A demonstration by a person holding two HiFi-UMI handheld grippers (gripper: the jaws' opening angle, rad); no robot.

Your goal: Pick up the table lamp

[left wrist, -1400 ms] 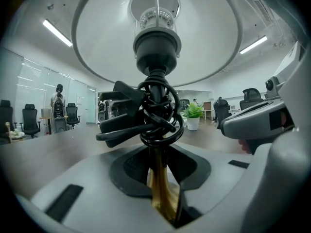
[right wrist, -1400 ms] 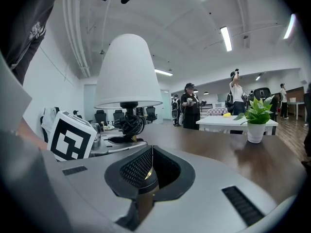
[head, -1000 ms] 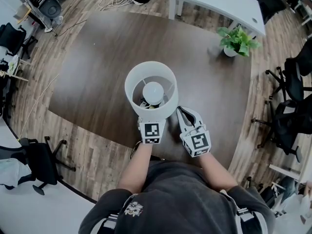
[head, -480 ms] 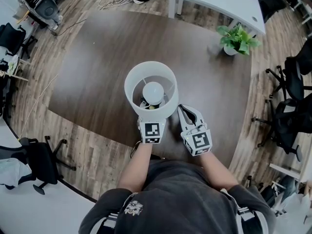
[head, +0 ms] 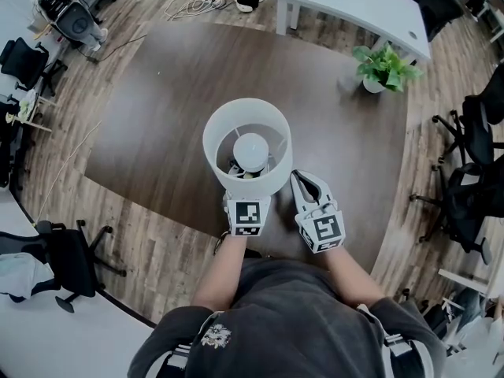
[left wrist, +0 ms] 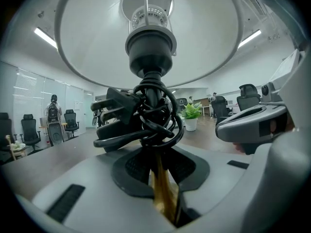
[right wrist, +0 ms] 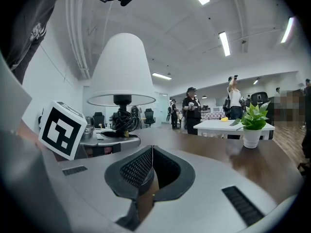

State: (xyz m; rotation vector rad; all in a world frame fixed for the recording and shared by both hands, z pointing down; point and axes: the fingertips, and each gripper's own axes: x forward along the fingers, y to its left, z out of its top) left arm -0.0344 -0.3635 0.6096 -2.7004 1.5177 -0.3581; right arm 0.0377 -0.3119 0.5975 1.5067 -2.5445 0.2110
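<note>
The table lamp (head: 247, 144) stands near the front edge of the dark wooden table (head: 157, 116), its white shade open at the top with the bulb inside. My left gripper (left wrist: 159, 171) reaches under the shade and is shut on the lamp's brass stem (left wrist: 163, 191). Just above the jaws, the black cord (left wrist: 155, 118) and its plug (left wrist: 114, 108) are wound around the stem. To the right of the lamp my right gripper (head: 299, 179) is level with the left one, shut, with its pads (right wrist: 141, 166) together and nothing between them. From the right gripper view the lamp (right wrist: 121, 67) stands at the left.
A potted plant (head: 383, 65) sits at the table's far right corner. A white table (head: 354, 6) stands beyond it. Office chairs (head: 472, 132) are at the right and another chair (head: 67, 258) at the near left. People stand in the background of the right gripper view.
</note>
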